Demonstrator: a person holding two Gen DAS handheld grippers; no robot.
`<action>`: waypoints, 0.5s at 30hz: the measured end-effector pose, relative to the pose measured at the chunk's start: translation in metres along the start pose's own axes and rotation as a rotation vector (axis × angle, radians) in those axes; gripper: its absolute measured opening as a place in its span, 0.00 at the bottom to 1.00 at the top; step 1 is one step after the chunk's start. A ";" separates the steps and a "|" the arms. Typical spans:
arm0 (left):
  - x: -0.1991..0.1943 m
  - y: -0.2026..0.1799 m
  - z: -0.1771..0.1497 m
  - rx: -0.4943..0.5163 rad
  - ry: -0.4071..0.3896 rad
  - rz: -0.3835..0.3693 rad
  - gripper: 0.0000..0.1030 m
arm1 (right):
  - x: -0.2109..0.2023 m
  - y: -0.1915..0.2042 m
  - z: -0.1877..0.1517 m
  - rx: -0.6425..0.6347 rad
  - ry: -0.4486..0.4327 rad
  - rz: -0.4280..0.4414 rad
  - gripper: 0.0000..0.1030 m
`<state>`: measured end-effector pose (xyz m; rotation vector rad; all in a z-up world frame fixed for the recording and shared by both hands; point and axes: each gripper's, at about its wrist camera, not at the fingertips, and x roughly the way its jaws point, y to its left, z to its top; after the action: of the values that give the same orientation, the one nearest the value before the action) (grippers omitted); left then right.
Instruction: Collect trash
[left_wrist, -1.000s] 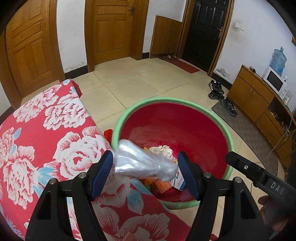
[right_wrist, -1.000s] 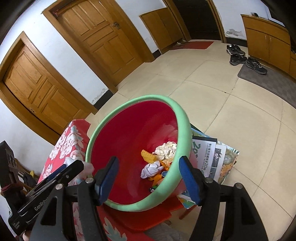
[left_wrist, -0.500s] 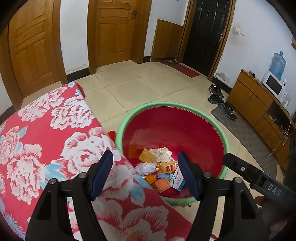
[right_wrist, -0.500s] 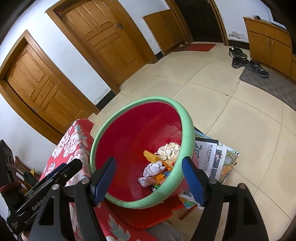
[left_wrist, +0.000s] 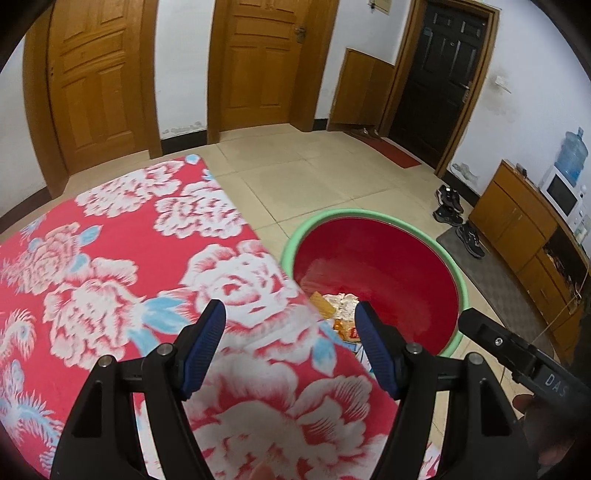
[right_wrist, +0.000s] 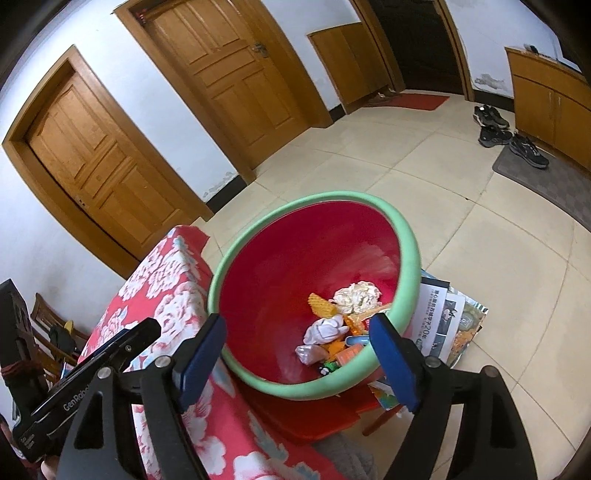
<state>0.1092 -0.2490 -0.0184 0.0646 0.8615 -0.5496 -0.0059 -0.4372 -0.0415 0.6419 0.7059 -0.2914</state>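
1. Your left gripper (left_wrist: 290, 350) hangs over the floral cloth on the table (left_wrist: 110, 258), jaws spread wide, nothing between them.
2. Your right gripper (right_wrist: 297, 363) is spread too and holds nothing; it hovers above the basin (right_wrist: 406, 243), which sits just beside the table.
3. The trash (right_wrist: 332, 328) lies in a heap on the basin's red bottom: crumpled paper, orange wrappers, a pale lump that may be a plastic bag.
4. Newspapers (right_wrist: 439, 317) lie under the basin's far side.
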 end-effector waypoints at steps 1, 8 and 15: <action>-0.003 0.002 -0.002 -0.007 -0.002 0.004 0.70 | -0.001 0.003 -0.001 -0.007 0.001 0.003 0.79; -0.021 0.019 -0.007 -0.040 -0.015 0.036 0.70 | -0.011 0.021 -0.005 -0.049 -0.005 0.016 0.79; -0.040 0.031 -0.012 -0.068 -0.022 0.070 0.70 | -0.019 0.040 -0.012 -0.092 -0.009 0.035 0.81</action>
<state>0.0953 -0.2015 -0.0023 0.0260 0.8528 -0.4547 -0.0077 -0.3978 -0.0183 0.5646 0.6949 -0.2280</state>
